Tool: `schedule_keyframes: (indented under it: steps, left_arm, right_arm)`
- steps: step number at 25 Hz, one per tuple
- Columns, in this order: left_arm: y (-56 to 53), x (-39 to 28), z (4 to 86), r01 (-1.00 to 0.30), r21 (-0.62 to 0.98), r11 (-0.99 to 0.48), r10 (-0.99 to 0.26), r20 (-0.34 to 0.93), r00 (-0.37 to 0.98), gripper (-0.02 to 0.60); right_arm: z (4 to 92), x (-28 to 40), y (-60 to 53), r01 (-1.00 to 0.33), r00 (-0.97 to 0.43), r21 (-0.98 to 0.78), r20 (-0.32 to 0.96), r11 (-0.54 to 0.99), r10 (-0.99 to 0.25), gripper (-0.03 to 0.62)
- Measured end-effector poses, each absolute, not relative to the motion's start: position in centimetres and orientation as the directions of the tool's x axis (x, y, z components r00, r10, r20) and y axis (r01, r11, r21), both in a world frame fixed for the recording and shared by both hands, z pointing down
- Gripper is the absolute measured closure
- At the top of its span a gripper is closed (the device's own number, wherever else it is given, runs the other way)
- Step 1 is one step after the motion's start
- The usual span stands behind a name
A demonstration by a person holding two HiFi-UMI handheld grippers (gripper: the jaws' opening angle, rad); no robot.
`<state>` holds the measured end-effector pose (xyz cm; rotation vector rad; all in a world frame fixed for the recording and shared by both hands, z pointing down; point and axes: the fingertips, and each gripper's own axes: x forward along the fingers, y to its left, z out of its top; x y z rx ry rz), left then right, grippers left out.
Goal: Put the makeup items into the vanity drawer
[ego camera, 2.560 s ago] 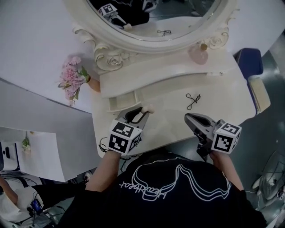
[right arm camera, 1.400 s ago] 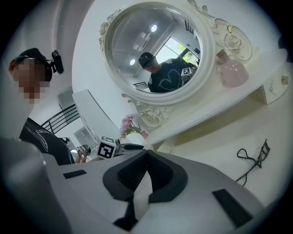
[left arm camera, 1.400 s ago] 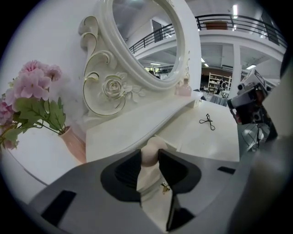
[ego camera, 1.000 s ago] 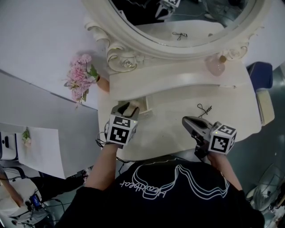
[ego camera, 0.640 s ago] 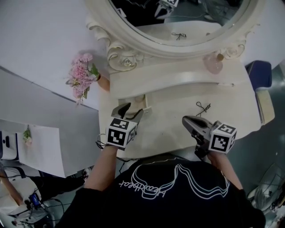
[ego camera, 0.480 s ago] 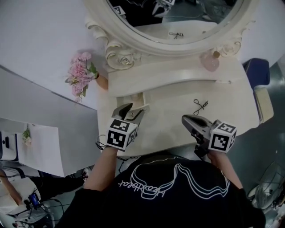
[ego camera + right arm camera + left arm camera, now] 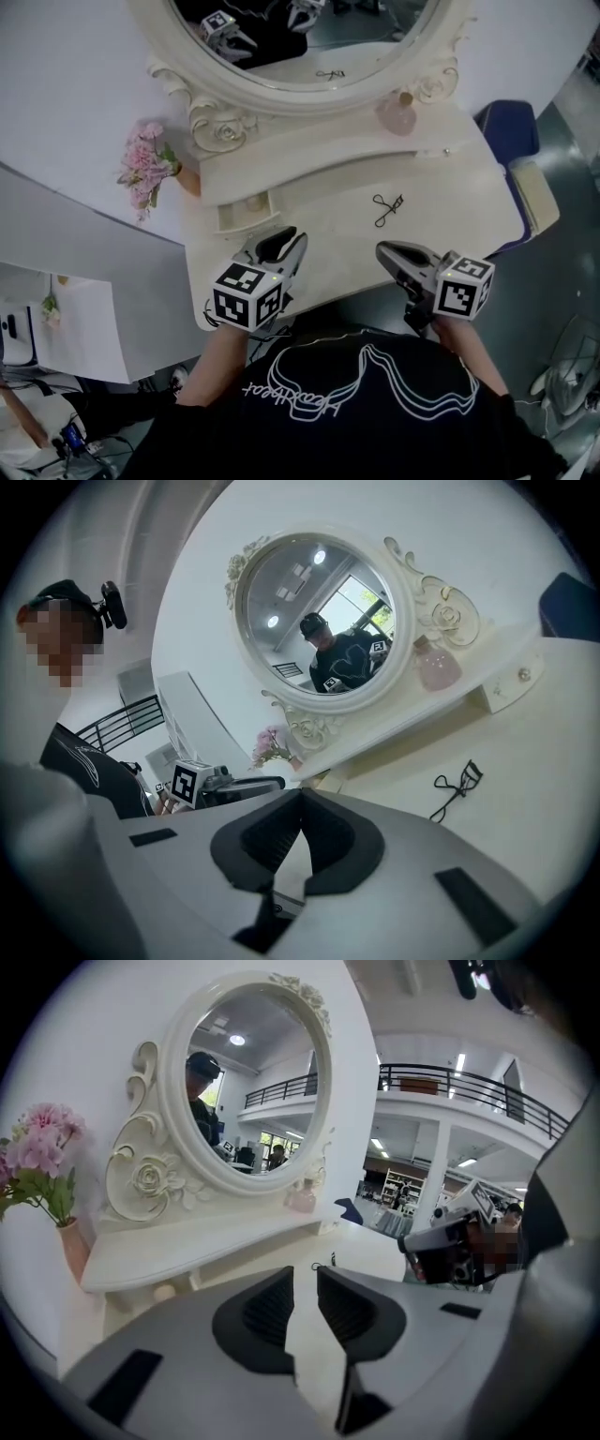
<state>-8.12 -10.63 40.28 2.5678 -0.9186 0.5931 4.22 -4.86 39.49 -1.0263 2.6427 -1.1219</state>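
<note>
Eyelash curler [image 7: 386,208] is the obvious leftover. It's lying flat on the vanity top [image 7: 459,202], right of the middle and well apart from the drawer [image 7: 246,214], which sits on the left under the shelf. The drawer looks only a little way out, and I can't see what's inside. A pink perfume bottle [image 7: 396,114] is up on the shelf by the mirror [image 7: 375,37] frame, if that counts as makeup too.

Tongs: the left gripper [image 7: 281,239] hangs just in front of the drawer with its jaws closing on nothing, only a narrow gap of bare tabletop between the pads. The right gripper [image 7: 389,253] is clenched tip to tip and empty, hovering at the front edge with the curler near it.

What I'd worry about:
- The curler is thin wire lying flat on a smooth top, so a sloppy pinch probably just skates it away, maybe off the front edge.
- The right jaws have to spread before going down, or they'll only poke it.
- If the drawer really is that little open, the curler's loops could catch on the rim and it ends up perched half in.
- The pink flowers [image 7: 142,169] in their vase stand near the drawer, so a wide swing by the left gripper could tip them.
</note>
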Motion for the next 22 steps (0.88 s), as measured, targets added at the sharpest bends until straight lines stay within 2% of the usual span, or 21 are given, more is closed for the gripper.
schedule_keyframes:
  steps: [8, 22]
  left_arm:
    - [-6.5, -1.6, 39.2, -0.531, 0.209, -0.821, -0.404, 0.444, 0.8, 0.574]
    - [-6.7, 7.6, 39.8, -0.362, 0.206, -0.909, -0.235, 0.464, 0.854, 0.577]
  right_arm:
    - [39.5, 8.7, -0.9, -0.606, -0.694, -0.661, 0.167, 0.443, -0.7, 0.589]
    - [40.3, 15.5, 2.1, -0.667, -0.532, -0.683, 0.158, 0.297, -0.832, 0.589]
